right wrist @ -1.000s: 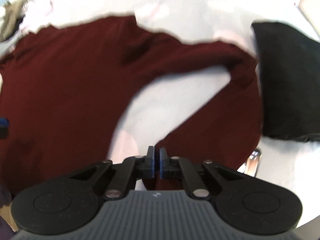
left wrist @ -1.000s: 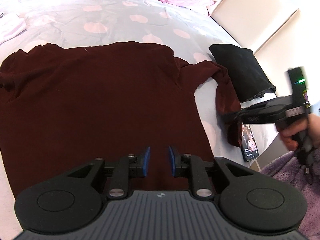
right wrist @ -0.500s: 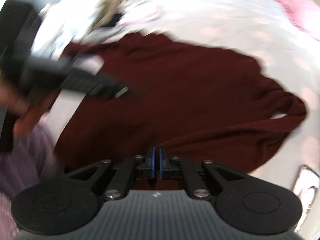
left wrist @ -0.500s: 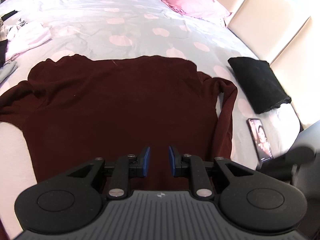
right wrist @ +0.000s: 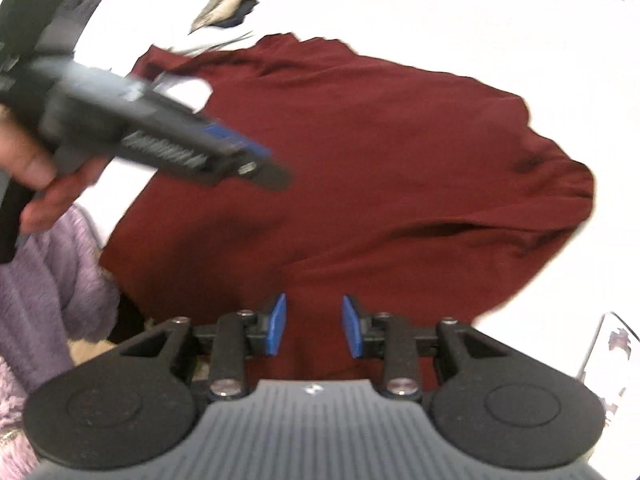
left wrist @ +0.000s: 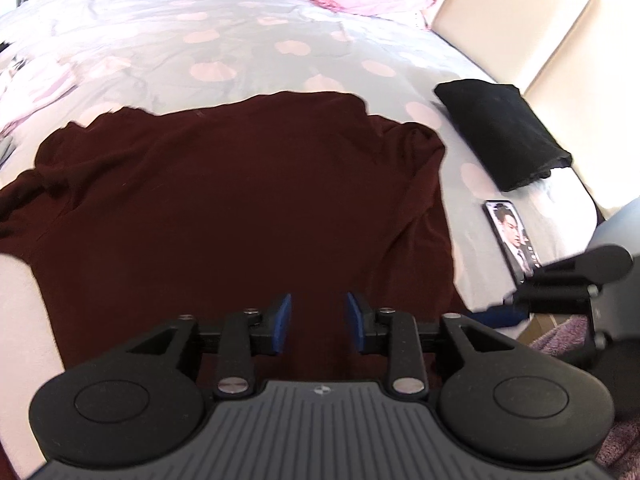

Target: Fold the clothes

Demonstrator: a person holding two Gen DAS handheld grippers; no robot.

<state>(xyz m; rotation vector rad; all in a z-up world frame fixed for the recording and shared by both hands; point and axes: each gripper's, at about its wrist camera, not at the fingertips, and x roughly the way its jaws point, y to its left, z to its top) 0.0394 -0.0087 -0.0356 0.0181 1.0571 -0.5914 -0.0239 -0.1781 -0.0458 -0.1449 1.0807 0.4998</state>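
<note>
Both tools, left and right, were opening, narrow and empty, over the sweater. The sleeve folded in at 3 o'clock could slide back out if a pad snagged it.

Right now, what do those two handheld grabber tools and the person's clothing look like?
Both the left gripper and right gripper are matte black, with blue fingertip pads, round side discs, silver screws and a ribbed grey body. The person wears a fluffy lilac sleeve.
</note>
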